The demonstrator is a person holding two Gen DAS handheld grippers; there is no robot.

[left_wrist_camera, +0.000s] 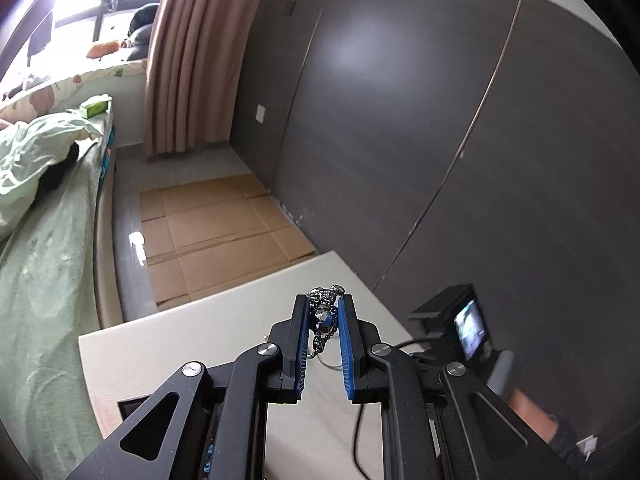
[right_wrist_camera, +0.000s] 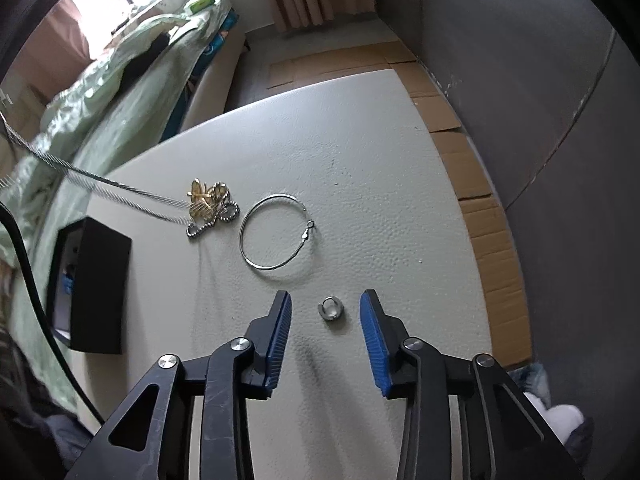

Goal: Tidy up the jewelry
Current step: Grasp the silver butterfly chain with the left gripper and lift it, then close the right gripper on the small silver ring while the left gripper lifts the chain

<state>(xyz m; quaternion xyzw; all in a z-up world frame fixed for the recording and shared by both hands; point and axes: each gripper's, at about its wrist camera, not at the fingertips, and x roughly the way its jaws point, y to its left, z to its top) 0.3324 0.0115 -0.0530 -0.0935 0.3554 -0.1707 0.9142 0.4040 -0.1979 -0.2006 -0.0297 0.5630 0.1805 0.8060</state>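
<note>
My left gripper (left_wrist_camera: 325,304) is shut on a bunched dark silver chain necklace (left_wrist_camera: 325,312) and holds it above the white table (left_wrist_camera: 160,356); a bit of chain hangs down between the fingers. My right gripper (right_wrist_camera: 326,310) is open just above the table (right_wrist_camera: 360,160), with a small silver ring (right_wrist_camera: 330,309) lying between its fingertips. A thin silver bangle (right_wrist_camera: 274,231) lies beyond it. Further left lie a gold ornament (right_wrist_camera: 202,197) and a ball chain (right_wrist_camera: 218,216). A twisted silver rope chain (right_wrist_camera: 100,184) stretches up and off to the left.
A black open box (right_wrist_camera: 94,284) stands at the table's left side; it also shows in the left wrist view (left_wrist_camera: 460,320). A black cable (left_wrist_camera: 360,420) runs over the table. Flat cardboard (left_wrist_camera: 216,232) covers the floor beyond. A bed (left_wrist_camera: 40,240) is on the left, a dark wall (left_wrist_camera: 440,120) on the right.
</note>
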